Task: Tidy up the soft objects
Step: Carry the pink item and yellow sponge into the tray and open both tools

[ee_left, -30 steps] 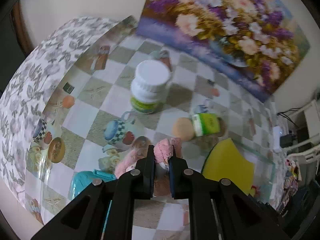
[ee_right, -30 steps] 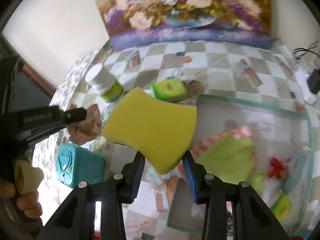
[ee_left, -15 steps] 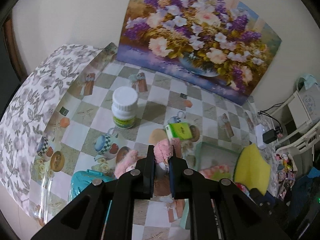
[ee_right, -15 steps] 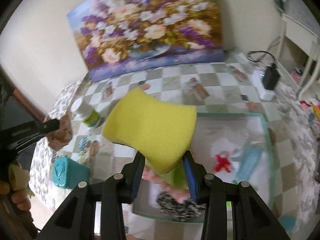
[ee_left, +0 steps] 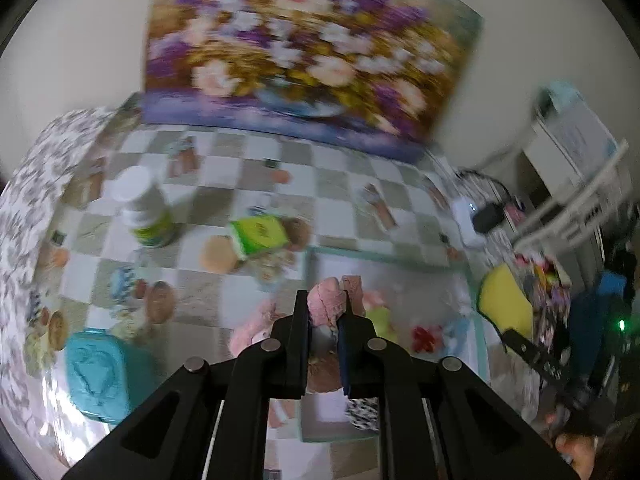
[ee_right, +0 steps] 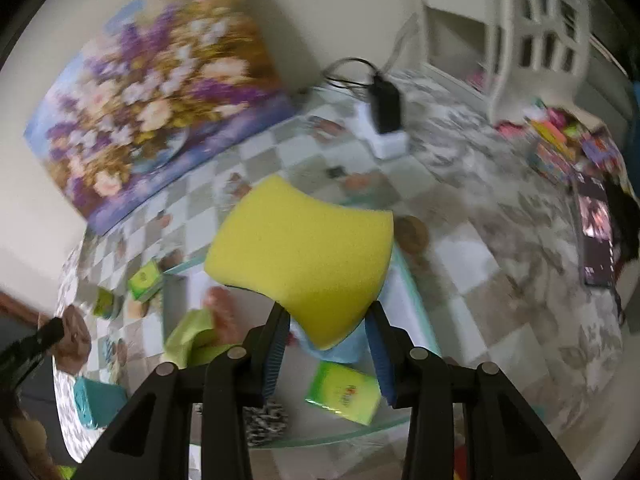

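Observation:
My left gripper [ee_left: 323, 312] is shut on a pink soft cloth toy [ee_left: 326, 304] and holds it above the left edge of a shallow clear tray with a teal rim [ee_left: 384, 255]. My right gripper [ee_right: 326, 328] is shut on a yellow sponge [ee_right: 300, 256] and holds it above the tray [ee_right: 408, 280]. The sponge also shows at the right of the left wrist view [ee_left: 504, 300]. The tray holds a green cloth [ee_right: 192, 340], a black-and-white cloth [ee_right: 264, 420] and a green packet [ee_right: 342, 392]. The left gripper with the pink toy [ee_right: 74, 340] shows at the left of the right wrist view.
On the checked tablecloth stand a white bottle with a green label [ee_left: 146, 208], a green box [ee_left: 260, 234] and a teal box [ee_left: 98, 376]. A flower painting [ee_left: 304, 56] leans on the wall. A charger and white socket block [ee_right: 386, 120] lie at the table's far right.
Both grippers have swung to the right with their loads. The pink toy is now over the tray's left edge, and the sponge has moved further over the tray toward its right side.

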`<move>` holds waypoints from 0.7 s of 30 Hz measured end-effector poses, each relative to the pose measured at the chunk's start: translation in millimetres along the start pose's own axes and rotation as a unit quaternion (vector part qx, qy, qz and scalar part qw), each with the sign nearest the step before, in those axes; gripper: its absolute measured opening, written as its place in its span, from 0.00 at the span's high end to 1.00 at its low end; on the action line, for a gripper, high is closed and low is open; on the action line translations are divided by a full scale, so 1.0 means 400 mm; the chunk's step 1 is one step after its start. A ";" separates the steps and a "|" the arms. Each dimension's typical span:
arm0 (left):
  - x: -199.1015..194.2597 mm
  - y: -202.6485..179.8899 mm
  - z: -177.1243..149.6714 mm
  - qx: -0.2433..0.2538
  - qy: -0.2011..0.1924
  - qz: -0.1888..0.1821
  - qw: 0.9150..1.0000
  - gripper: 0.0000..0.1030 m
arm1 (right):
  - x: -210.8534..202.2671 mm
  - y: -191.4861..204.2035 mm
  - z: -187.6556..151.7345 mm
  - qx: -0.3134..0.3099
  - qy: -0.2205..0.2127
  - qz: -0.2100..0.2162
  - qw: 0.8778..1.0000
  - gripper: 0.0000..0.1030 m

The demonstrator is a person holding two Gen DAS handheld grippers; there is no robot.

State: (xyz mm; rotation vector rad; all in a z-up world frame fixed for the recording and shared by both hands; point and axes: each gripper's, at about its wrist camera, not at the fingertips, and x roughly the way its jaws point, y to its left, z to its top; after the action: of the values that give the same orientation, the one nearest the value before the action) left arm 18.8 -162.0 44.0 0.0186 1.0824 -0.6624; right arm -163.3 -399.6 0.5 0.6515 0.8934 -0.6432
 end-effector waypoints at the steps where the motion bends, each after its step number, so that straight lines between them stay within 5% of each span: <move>1: 0.012 -0.031 -0.011 0.016 0.005 -0.004 1.000 0.88 | 0.005 -0.011 -0.002 0.004 0.003 -0.001 1.000 0.60; 10: 0.129 -0.219 -0.110 0.120 0.049 -0.022 0.991 0.88 | 0.130 -0.077 -0.037 0.039 0.082 -0.003 0.996 0.59; 21: 0.258 -0.278 -0.180 0.155 0.093 -0.002 0.984 0.87 | 0.215 -0.080 -0.084 0.035 0.140 -0.014 0.989 0.58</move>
State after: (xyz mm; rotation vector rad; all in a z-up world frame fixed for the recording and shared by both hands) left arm -65.4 -279.0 -42.6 0.3520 1.1490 -0.8401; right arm -162.4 -414.6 -95.8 0.8066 1.1460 -0.6185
